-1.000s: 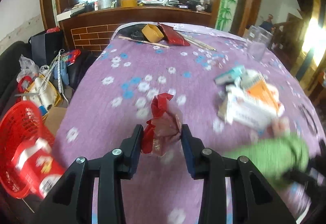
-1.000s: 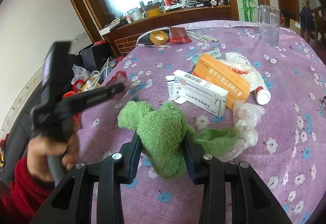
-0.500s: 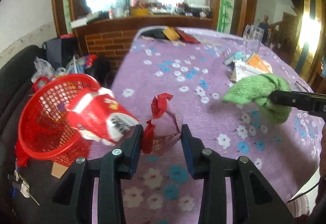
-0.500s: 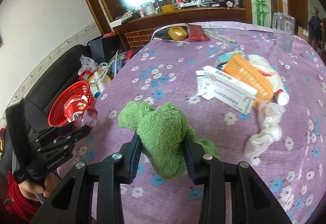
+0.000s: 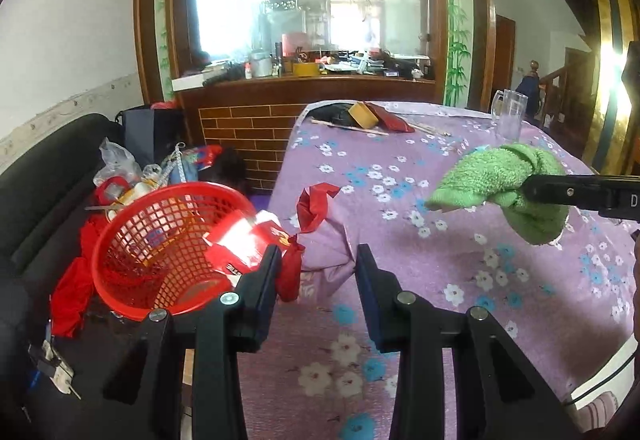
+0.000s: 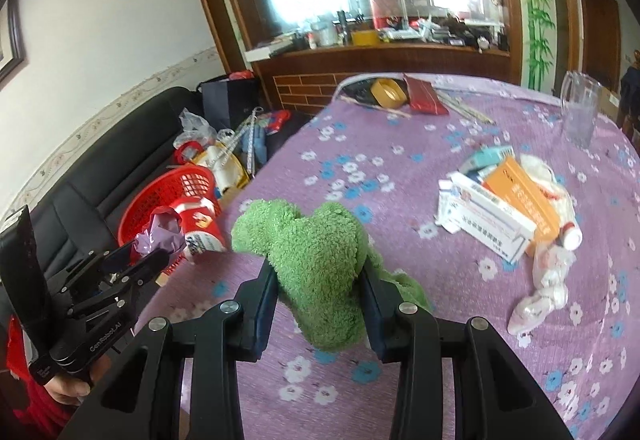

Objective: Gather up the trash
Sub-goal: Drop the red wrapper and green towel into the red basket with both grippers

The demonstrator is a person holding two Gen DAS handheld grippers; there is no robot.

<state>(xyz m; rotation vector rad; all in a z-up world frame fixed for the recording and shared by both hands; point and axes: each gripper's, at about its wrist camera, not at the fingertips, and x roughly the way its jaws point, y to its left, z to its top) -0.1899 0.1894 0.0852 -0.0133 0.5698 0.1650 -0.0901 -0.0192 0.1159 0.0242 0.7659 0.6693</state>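
My left gripper (image 5: 316, 260) is shut on a crumpled red and clear plastic wrapper (image 5: 316, 236) and holds it at the table's left edge, beside a red mesh basket (image 5: 160, 240). The basket holds a red and white carton (image 5: 244, 244). In the right wrist view the left gripper (image 6: 136, 260) sits just in front of the basket (image 6: 168, 196). My right gripper (image 6: 320, 272) is shut on a green towel (image 6: 316, 260) above the purple flowered tablecloth (image 6: 400, 160). The towel also shows in the left wrist view (image 5: 500, 180).
Medicine boxes (image 6: 500, 208), a white crumpled bag (image 6: 548, 288) and a glass mug (image 6: 580, 112) lie on the table's right side. A tape roll (image 6: 386, 90) and red pouch (image 6: 424, 98) sit at the far end. A black sofa (image 5: 40, 180) with clutter stands left.
My left gripper has carried the wrapper leftward off the table middle to the edge by the red basket. My right gripper has lifted the green towel and pulled back from the boxes.
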